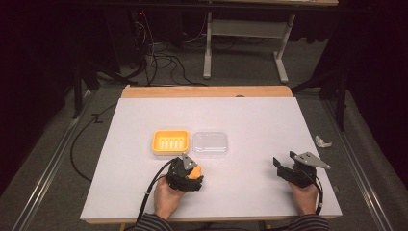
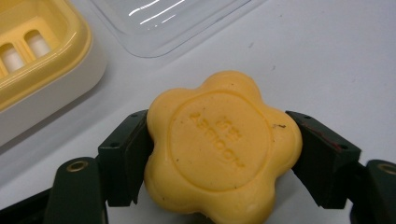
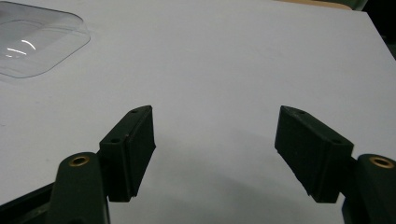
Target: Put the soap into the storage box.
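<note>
- Left gripper (image 1: 191, 174): held in the person's left hand (image 1: 168, 195) at the near edge of the table, left of centre. Its two black jaws are closed against opposite sides of a soap bar; in the left gripper view (image 2: 219, 154) each pad presses a lobe of the bar.
- Soap bar (image 2: 219, 144): orange-yellow, flower-shaped with rounded lobes, a raised round centre stamped with lettering too soft to read with confidence. In the high view (image 1: 194, 173) it shows as an orange patch at the gripper's tip; whether it rests on the table or is lifted just off it cannot be told.
- Soap dish (image 1: 170, 141): yellow, rectangular with rounded corners, slotted inner tray, standing open on the table just beyond the left gripper; its corner appears at upper left of the left gripper view (image 2: 42, 51).
- Clear lid (image 1: 210, 143): transparent plastic, same outline as the dish, lying flat immediately to the dish's right, apparently touching or nearly so; also seen in the left gripper view (image 2: 163, 23) and the right gripper view (image 3: 32, 42).
- Right gripper (image 1: 284, 166): held in the right hand (image 1: 304, 195) near the table's right front, well apart from the other items. Jaws spread wide with nothing between them, bare tabletop showing in the gap (image 3: 215, 154).
- Table (image 1: 250, 115): white surface with a wooden strip along the far edge.
</note>
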Available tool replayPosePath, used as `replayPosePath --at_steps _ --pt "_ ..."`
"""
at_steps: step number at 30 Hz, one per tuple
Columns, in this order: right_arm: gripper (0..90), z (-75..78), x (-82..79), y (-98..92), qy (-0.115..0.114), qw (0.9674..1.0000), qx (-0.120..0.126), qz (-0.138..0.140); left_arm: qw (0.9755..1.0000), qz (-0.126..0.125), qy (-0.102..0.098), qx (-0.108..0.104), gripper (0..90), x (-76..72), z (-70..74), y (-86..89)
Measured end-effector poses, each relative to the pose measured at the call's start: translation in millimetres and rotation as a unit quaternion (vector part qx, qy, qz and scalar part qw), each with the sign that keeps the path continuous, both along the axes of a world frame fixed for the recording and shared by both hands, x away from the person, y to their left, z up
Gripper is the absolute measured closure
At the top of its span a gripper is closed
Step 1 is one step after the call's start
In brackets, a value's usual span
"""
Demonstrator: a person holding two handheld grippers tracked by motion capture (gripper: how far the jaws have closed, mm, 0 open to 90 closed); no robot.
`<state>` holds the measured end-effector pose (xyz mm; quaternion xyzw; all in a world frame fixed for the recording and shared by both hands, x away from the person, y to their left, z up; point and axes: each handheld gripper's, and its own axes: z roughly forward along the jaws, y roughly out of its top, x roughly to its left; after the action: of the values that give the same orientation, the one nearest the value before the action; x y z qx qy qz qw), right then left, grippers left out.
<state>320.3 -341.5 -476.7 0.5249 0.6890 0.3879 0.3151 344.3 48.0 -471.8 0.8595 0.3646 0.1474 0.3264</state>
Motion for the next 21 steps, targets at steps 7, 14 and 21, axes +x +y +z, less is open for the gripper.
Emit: replayPosePath --at_steps 7,14,21 --pt "29.1 0.1 -0.1 -0.6 -0.001 1.0000 0.002 0.000 0.9998 0.003 0.007 -0.020 27.1 1.9 5.6 5.9" --pt "29.0 0.0 -0.3 -0.4 -0.002 1.0000 0.000 0.000 0.9993 0.010 0.008 -0.034 27.1 2.6 12.3 14.2" --pt "29.0 0.0 -0.4 0.1 -0.002 1.0000 0.000 0.002 0.9975 0.014 0.014 -0.068 27.1 3.8 18.6 21.7"
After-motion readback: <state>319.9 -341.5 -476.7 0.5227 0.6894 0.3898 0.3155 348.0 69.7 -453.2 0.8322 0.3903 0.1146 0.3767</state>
